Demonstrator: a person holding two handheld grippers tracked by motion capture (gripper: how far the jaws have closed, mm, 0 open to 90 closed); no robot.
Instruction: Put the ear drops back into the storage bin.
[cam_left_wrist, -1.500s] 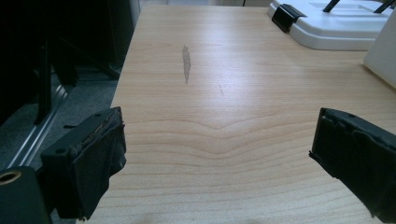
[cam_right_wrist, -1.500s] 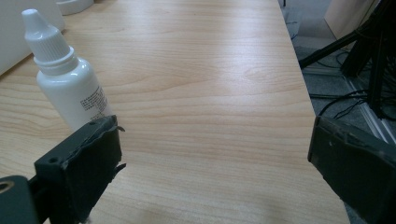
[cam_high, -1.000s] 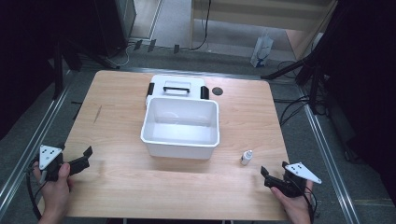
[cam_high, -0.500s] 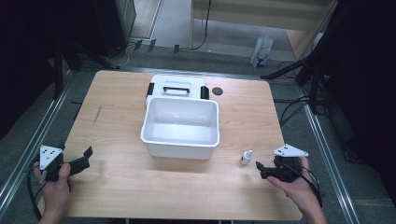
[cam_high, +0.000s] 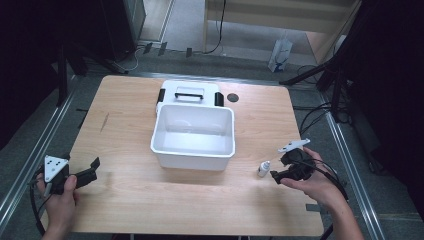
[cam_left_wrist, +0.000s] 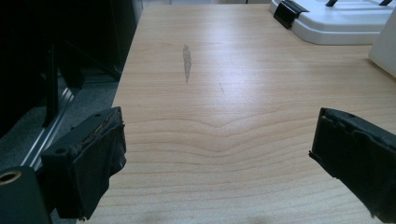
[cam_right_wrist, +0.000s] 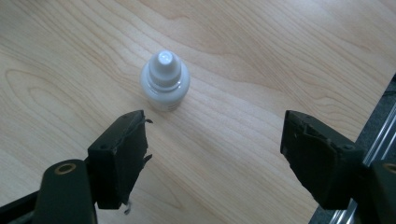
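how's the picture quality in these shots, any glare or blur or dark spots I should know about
High view: the table is evenly lit, its surroundings fall into deep black, and the white bin shows a soft sheen inside. Left gripper view: wood grain sharp, the near tongs slightly soft, left edge dark. Right gripper view: the small white bottle is crisp, with a bright spot on its cap.

No readable text anywhere. Bottle (cam_right_wrist: 165, 80) has no legible label; box (cam_high: 193, 135) and lid (cam_high: 190, 93) are plain white, no markings or numbers.
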